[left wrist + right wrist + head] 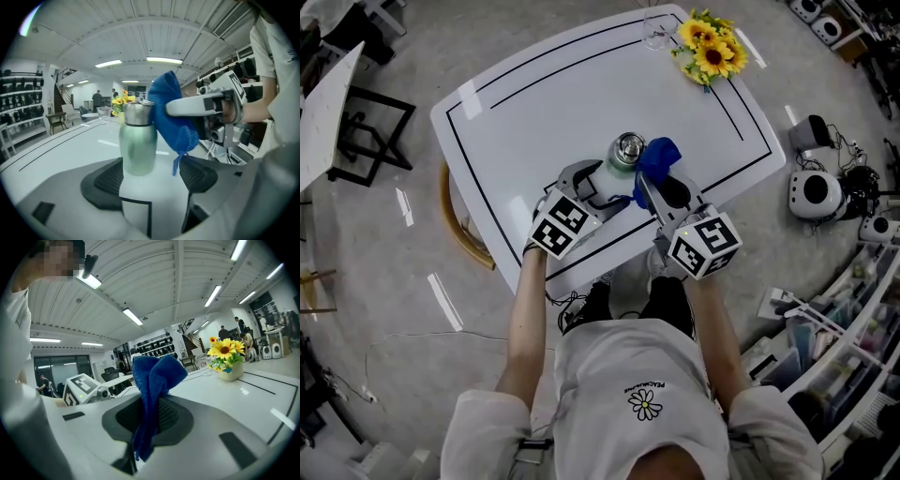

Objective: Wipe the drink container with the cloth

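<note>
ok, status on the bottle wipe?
Left gripper open, jaws either side of green bottle. Right gripper shut on blue cloth, cloth up against the bottle's neck. Sunflowers far off, not in the way.

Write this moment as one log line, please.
left gripper: open, straddling green bottle | right gripper: shut on blue cloth | contact: cloth at bottle's upper side

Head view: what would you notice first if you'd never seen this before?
Probably the bright blue cloth pinched in the right gripper, held right at the top of the green metal bottle near the front edge of the white table. The left gripper has its open jaws either side of that bottle. Next come the yellow sunflowers at the table's far right corner.
</note>
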Available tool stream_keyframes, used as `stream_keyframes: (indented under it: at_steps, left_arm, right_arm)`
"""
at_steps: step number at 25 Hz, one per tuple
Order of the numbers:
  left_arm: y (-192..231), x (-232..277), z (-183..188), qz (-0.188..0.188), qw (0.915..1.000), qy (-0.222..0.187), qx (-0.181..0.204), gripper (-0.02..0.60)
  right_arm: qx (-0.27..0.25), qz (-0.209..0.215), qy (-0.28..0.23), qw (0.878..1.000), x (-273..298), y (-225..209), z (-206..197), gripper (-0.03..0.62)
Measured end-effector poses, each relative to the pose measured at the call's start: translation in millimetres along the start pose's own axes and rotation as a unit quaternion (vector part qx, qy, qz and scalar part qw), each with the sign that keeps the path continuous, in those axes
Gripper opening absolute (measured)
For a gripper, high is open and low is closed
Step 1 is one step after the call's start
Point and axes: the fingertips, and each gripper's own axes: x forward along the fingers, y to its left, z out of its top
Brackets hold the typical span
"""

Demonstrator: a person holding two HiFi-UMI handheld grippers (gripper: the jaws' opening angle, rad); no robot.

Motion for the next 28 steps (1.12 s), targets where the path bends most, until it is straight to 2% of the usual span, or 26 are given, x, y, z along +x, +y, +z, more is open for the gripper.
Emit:
stream_keyframes:
  at_steps: [2,6,14,21,23,26,28]
  left_arm:
    - [17.9,2.3,3.7,0.017,0.9997,-0.015,-0.012,0.36]
    - [26.9,21.1,5.6,0.008,0.9999,-0.008,-0.009,0.36]
    - [-9.8,11.6,-8.5,-0.025,0.9993,0.024,0.012,0.357]
    - [-32.7,12.3,-10.3,-0.041,0.9988,0.017,0.02,0.349]
    - [-27.0,1.4,-4.5,-0.028,0.9994,0.005,0.018,0.35]
    - [2.3,-10.9,6.1,0.026,0.9993,-0.027,0.001,0.35]
    - [20.5,-5.2,7.8,0.047,0.9985,-0.029,-0.001,0.35]
  right_arm:
    - [0.0,0.001,0.0,1.0,0.8,0.7,1.3,0.041]
    - [0.003,0.0,-0.004,1.0,0.5,0.2,3.0,0.041]
    - [-0.003,-0.037,-0.003,0.999,2.5,-17.0,1.1,0.041]
    - [-0.007,-0.02,-0.005,1.0,6.3,5.9,2.5,0.041]
    - [-0.006,-0.022,-0.004,1.0,7.7,6.2,2.4,0.041]
    - [-0.004,-0.025,-0.003,1.0,6.2,2.9,1.6,0.041]
    - [-0.002,-0.028,-0.002,1.0,5.0,0.8,0.8,0.041]
